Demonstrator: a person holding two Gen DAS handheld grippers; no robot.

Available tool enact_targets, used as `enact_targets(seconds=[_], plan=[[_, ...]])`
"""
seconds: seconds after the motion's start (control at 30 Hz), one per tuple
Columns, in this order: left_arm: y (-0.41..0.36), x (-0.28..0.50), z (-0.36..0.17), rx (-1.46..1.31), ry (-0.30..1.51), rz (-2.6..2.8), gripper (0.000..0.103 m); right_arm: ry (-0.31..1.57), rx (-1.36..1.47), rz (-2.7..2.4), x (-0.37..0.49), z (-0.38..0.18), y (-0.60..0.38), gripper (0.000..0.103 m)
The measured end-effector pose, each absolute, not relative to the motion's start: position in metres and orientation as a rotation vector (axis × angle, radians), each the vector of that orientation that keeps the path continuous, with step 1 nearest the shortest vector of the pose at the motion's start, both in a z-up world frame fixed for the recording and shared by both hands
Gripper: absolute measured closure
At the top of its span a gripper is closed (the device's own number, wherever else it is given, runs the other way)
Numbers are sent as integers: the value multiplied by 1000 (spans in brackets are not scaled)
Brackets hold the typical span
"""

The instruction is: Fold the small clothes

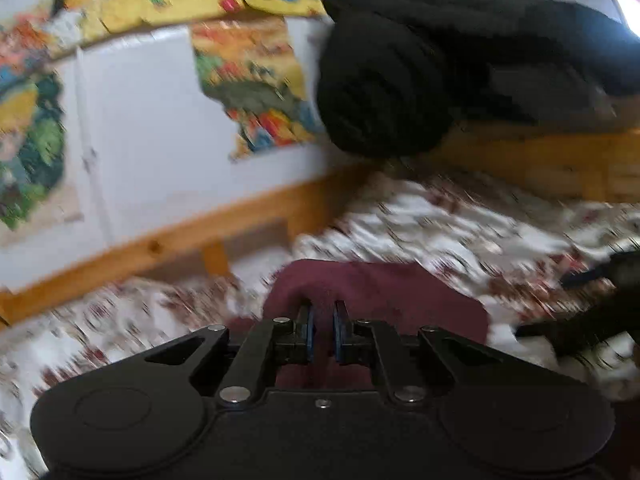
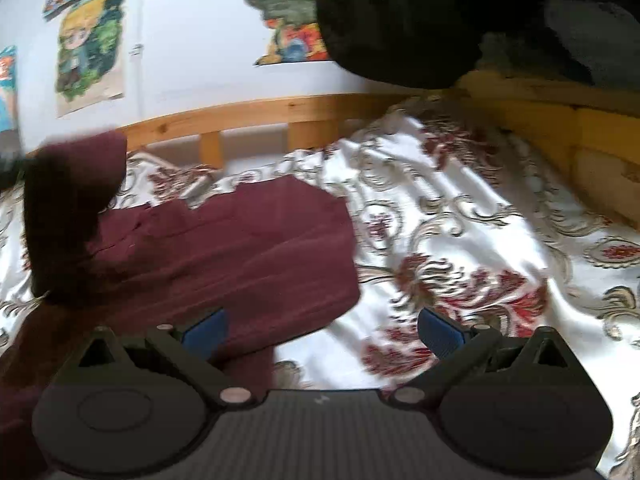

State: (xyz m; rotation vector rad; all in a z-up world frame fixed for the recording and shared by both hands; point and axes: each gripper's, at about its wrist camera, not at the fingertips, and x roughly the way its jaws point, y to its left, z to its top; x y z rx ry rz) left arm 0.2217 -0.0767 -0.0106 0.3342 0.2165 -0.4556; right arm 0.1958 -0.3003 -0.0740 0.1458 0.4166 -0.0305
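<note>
A small maroon garment (image 2: 248,240) lies on the floral bedspread (image 2: 460,240). In the left wrist view my left gripper (image 1: 323,322) is shut on a fold of the maroon garment (image 1: 380,292) and holds it raised; the view is motion-blurred. In the right wrist view that lifted part (image 2: 76,216) hangs up at the left edge. My right gripper (image 2: 322,330) is open wide just above the garment's near right corner, with its left blue pad (image 2: 206,330) over the cloth and its right pad (image 2: 440,334) over the bedspread.
A wooden bed rail (image 2: 248,116) runs along the far side, with a wooden headboard (image 2: 580,140) at the right. Black clothing (image 2: 400,20) hangs over the corner. Colourful posters (image 2: 88,52) are on the white wall.
</note>
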Motion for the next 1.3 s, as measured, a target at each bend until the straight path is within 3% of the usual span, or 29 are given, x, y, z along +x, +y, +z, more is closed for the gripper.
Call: enact_targets(seconds=[0.07, 0.17, 0.3, 0.5, 0.57, 0.73, 0.8, 1.03, 1.07, 1.17, 1.3], plan=[[-83, 223, -23, 326, 265, -479, 92, 416, 159, -47, 197, -74, -305, 0], [-90, 221, -42, 342, 346, -508, 78, 419, 177, -64, 199, -74, -311, 0], [-94, 212, -48, 406, 353, -506, 34, 425, 185, -61, 201, -76, -311, 0], [-69, 208, -39, 361, 380, -444, 12, 416, 198, 28, 200, -76, -303, 0], [-50, 215, -35, 318, 408, -370, 10, 411, 200, 79, 200, -76, -299, 0], [7, 251, -31, 32, 532, -166, 10, 421, 185, 109, 202, -80, -288, 0], [19, 264, -31, -102, 578, -192, 17, 442, 203, 107, 204, -84, -289, 0], [-11, 301, -50, -272, 742, -436, 24, 470, 260, 80, 210, -93, -302, 0], [-18, 305, -55, -280, 757, -459, 27, 470, 260, 79, 210, -93, -302, 0], [-37, 312, -64, -282, 785, -525, 61, 469, 252, 81, 210, -92, -302, 0], [-56, 294, -55, -185, 716, -592, 65, 450, 249, 68, 207, -89, -305, 0]])
